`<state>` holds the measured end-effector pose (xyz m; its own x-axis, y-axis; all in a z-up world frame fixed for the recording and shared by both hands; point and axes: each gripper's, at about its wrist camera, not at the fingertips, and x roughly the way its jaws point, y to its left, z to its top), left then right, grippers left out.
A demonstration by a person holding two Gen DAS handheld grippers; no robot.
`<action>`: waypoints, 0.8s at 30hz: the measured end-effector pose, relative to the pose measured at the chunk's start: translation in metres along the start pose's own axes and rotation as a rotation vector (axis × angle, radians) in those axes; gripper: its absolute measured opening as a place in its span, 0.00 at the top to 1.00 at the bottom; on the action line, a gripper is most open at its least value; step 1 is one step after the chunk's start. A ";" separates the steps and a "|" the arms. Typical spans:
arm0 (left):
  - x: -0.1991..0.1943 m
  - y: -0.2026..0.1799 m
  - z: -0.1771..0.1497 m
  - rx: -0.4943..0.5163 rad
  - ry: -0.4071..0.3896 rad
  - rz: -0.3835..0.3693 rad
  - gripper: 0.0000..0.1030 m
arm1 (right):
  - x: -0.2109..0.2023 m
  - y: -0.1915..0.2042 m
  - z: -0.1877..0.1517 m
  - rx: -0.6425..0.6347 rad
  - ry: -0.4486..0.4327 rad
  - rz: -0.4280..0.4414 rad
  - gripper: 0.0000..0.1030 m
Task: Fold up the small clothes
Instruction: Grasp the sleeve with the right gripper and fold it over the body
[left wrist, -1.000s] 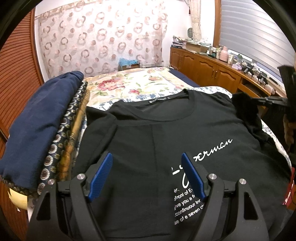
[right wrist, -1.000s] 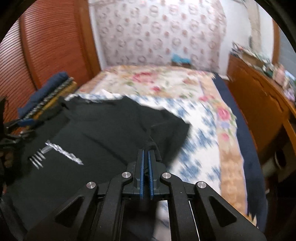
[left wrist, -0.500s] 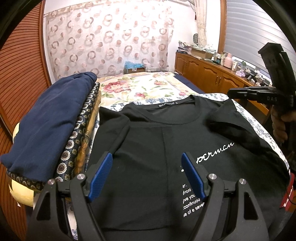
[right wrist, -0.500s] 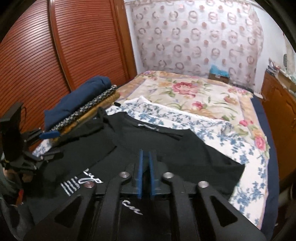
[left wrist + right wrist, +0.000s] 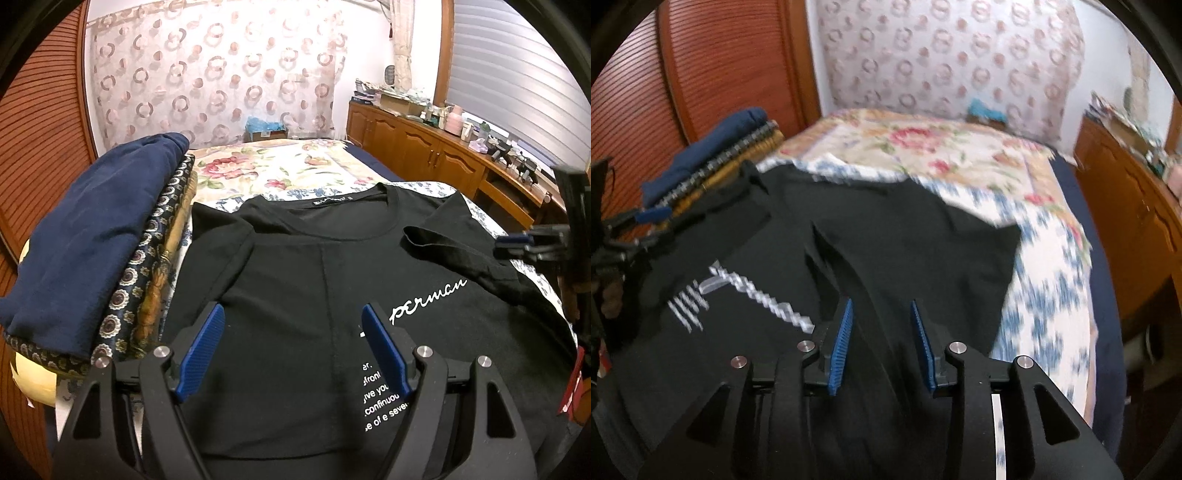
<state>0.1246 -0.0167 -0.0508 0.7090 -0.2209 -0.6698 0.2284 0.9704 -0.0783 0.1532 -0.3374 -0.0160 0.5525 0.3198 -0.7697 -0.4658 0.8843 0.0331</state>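
Black T-shirt (image 5: 295, 295) spread front-up on bed (image 5: 258, 173), collar toward the far end, white script print on the chest. One sleeve (image 5: 454, 243) already turned in over the body on the right side; a fold edge also visible along the left side.

Left hand-held gripper (image 5: 291, 347) poised above the lower chest, blue pads wide apart, nothing between them, no contact with cloth seen. Right hand-held gripper (image 5: 881, 339) over the right half of the shirt, jaws just been opening, now narrowly parted with only flat cloth below and none pinched; right view motion-blurred. Stack of folded clothes (image 5: 99, 251) just beside the shirt, at its left edge.

Step judged: sleeve fold on the right just released; side folds about done. Next move likely calls for both grippers to take the hem or the shoulders and bring one end over the other, pinching a single layer edge cleanly without dragging the tucked sleeve loose.
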 end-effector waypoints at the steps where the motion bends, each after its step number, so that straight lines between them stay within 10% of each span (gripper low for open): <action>1: 0.000 0.000 0.000 0.001 0.001 -0.002 0.25 | -0.001 -0.001 -0.006 0.011 0.007 -0.001 0.68; 16: -0.008 -0.009 -0.003 0.014 -0.003 -0.004 0.25 | -0.008 0.002 -0.045 0.068 0.060 0.010 0.68; 24: -0.013 -0.003 -0.005 0.003 -0.008 0.005 0.25 | -0.013 0.031 -0.045 0.037 0.050 0.147 0.85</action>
<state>0.1107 -0.0166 -0.0456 0.7153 -0.2168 -0.6643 0.2265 0.9713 -0.0731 0.1006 -0.3289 -0.0334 0.4448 0.4305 -0.7854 -0.5129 0.8413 0.1707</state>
